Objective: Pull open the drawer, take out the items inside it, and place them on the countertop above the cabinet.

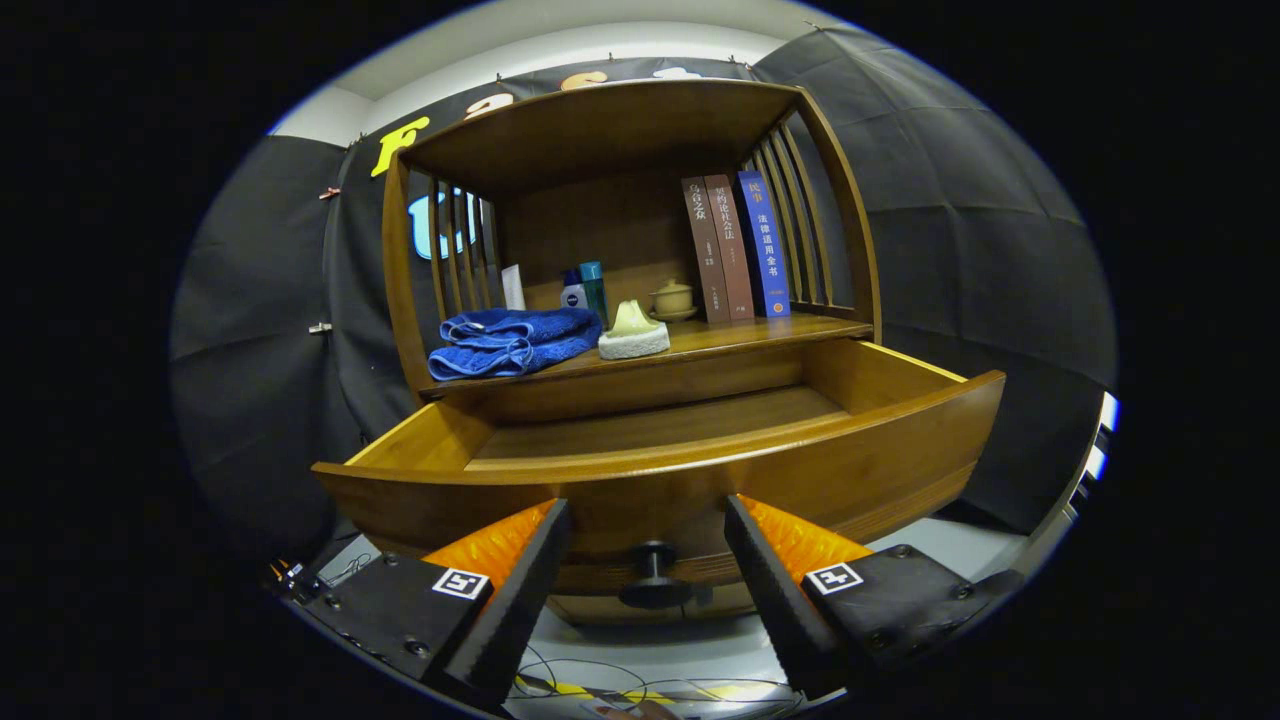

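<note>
The wooden drawer of the cabinet stands pulled out toward me; the part of its floor that I see is bare. Its dark round knob sits on the drawer front, between my two fingers and a little ahead of them. My gripper is open, fingers spread either side of the knob without touching it. On the countertop above the drawer lie a folded blue towel and a pale soap-like piece on a white pad.
Behind them on the countertop stand two small bottles, a lidded ceramic cup and three upright books. Slatted wooden sides and a top board enclose the shelf. Cables lie on the light floor below the drawer.
</note>
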### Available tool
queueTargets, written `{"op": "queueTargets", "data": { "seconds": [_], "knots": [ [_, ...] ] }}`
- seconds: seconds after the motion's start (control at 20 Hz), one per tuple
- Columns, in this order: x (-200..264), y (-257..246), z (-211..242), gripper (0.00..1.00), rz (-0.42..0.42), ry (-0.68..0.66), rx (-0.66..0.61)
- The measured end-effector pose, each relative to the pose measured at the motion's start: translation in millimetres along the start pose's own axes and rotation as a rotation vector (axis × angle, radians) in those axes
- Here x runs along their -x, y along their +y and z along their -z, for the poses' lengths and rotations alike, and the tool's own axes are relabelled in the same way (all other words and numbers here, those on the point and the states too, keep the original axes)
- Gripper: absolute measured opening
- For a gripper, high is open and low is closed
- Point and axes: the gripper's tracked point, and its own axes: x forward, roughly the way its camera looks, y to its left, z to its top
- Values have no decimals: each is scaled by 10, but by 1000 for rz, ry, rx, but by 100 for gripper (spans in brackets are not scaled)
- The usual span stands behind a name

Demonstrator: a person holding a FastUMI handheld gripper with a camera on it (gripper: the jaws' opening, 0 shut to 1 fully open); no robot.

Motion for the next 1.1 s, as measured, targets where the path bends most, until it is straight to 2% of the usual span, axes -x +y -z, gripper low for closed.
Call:
{"op": "queueTargets", "data": {
  "seconds": [0.3, 1.1],
  "knots": [
    [-244, -8, -71, 99, 6, 0, -2],
    [-1507, 29, -303, 99, 12, 4, -2]
  ]
}}
